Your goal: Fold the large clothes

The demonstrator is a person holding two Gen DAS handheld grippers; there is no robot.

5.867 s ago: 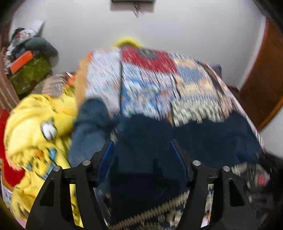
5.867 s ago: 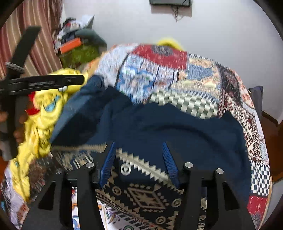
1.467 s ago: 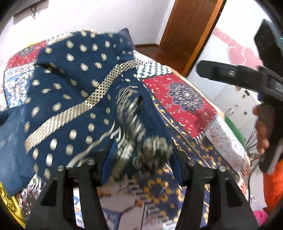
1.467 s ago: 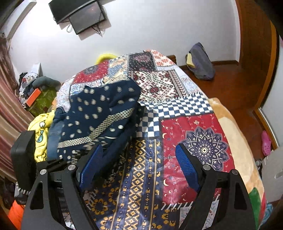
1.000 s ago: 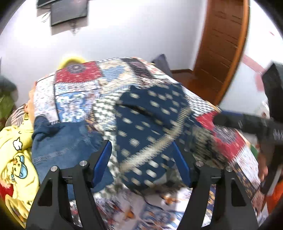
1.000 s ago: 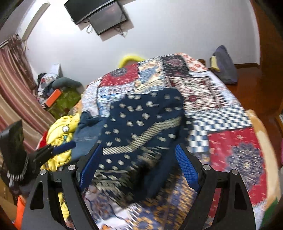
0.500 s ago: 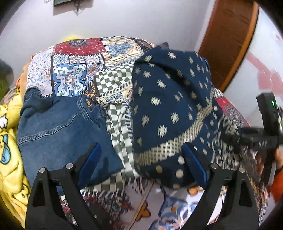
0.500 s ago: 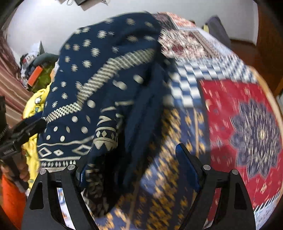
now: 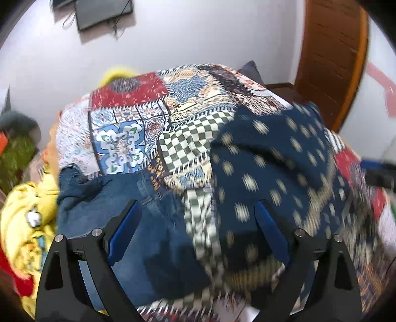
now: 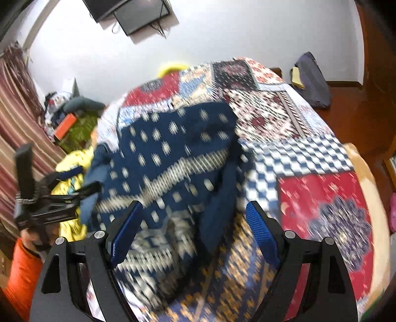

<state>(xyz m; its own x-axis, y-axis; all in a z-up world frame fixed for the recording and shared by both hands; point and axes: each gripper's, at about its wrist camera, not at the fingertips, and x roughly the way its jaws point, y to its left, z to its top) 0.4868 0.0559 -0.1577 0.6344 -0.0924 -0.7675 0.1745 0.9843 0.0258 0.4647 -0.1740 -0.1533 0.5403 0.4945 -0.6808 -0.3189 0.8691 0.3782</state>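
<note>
Lying bunched on the patchwork bed cover (image 10: 319, 138), the navy patterned garment (image 10: 173, 158) spreads from the middle of the bed toward its near edge, with pale dots across its upper part and a cream zigzag band running across it. In the right wrist view the right gripper (image 10: 193, 230) hangs over the garment's near, heavily patterned end with both blue pads spread wide and nothing between them (the cloth there is motion-blurred). The left gripper (image 9: 198, 230) is likewise spread apart and empty; in its own view the garment (image 9: 269, 173) lies under and beyond its right-hand finger, while blue jeans (image 9: 123, 210) lie under its left-hand finger, with a strip of green-checked bed cover (image 9: 195, 141) showing between the two. From the right wrist view the left gripper (image 10: 74, 183) appears at the garment's far-left edge, near the jeans, though whether it touches the cloth cannot be told. A yellow printed cloth (image 9: 22, 218) is heaped just beside the jeans at the bed's edge. A screen (image 10: 138, 12) hangs on the white wall behind the bed.
</note>
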